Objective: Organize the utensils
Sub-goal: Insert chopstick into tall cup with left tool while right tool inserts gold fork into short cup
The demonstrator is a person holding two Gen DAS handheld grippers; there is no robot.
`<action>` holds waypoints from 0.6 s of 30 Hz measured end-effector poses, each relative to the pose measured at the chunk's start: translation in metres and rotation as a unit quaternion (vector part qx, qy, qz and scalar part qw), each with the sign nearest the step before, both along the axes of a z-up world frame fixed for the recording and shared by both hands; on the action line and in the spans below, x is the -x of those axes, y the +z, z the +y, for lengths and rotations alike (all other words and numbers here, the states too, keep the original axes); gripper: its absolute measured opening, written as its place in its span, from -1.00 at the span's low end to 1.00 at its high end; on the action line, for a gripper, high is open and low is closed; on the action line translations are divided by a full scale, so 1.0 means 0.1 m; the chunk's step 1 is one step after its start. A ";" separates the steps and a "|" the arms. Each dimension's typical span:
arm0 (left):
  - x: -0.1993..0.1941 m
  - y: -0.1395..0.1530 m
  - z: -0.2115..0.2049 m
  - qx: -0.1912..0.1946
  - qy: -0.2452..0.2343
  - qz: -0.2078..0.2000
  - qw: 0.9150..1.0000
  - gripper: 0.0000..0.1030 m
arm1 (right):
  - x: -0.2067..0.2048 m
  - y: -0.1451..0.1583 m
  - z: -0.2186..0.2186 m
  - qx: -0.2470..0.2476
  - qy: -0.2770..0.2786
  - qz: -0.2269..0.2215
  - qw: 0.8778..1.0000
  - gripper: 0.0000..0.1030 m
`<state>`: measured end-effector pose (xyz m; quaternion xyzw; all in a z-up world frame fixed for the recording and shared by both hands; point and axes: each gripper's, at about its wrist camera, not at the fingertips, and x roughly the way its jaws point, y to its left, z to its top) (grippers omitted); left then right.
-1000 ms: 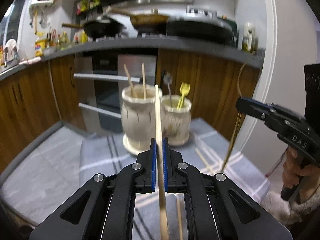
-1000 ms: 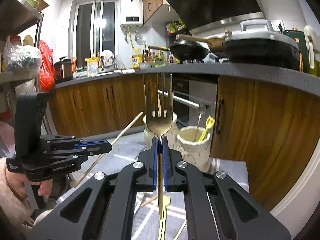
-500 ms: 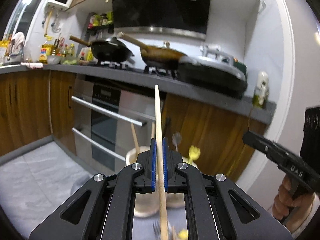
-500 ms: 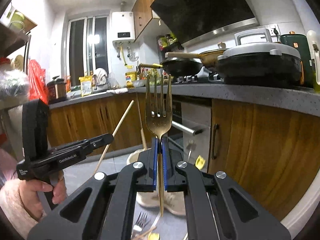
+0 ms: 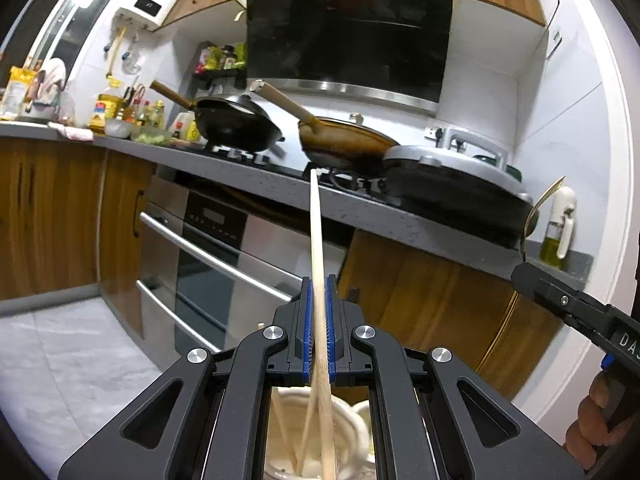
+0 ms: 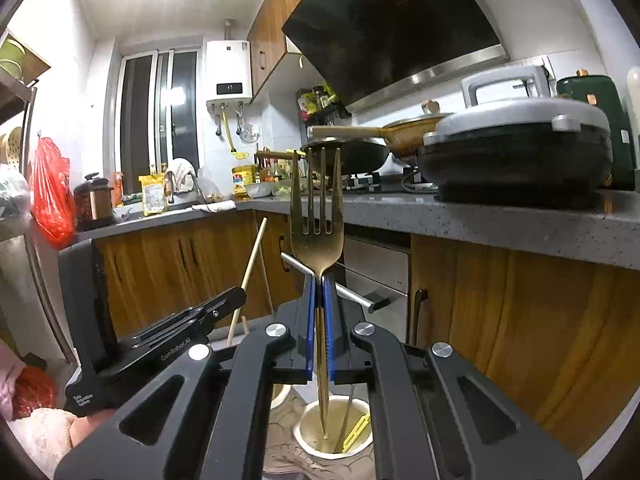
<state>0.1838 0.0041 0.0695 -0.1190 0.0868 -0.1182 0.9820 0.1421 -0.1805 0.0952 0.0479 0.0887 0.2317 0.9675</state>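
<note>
My left gripper is shut on a wooden chopstick that stands upright, its lower end reaching into a cream ceramic holder below, which holds other chopsticks. My right gripper is shut on a gold fork, tines up, its handle tip hanging just inside the mouth of a smaller cream holder that holds a yellow utensil and a metal one. Each gripper shows in the other's view: the right one and the left one.
A grey kitchen counter runs behind with a black wok, a brown pan and a lidded grill pan. An oven and wooden cabinets stand below. The holders stand on a grey cloth.
Both grippers have risen and tilted up over the holders. The chopstick's lower end now sits in the large holder and the fork's handle hangs over the small one.
</note>
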 end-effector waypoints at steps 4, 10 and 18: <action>-0.04 -0.06 -0.04 -0.028 0.030 -0.016 0.999 -0.88 | -0.11 -0.17 -0.01 -0.006 -0.009 0.009 1.000 -0.92; 0.01 -0.17 0.02 -0.053 0.045 -0.026 0.997 -0.88 | -0.23 -0.41 -0.02 -0.006 -0.012 0.036 0.999 -0.92; 0.16 -0.32 0.15 -0.062 0.026 0.008 0.998 -0.88 | -0.26 -0.66 -0.10 -0.011 -0.017 0.068 0.997 -0.92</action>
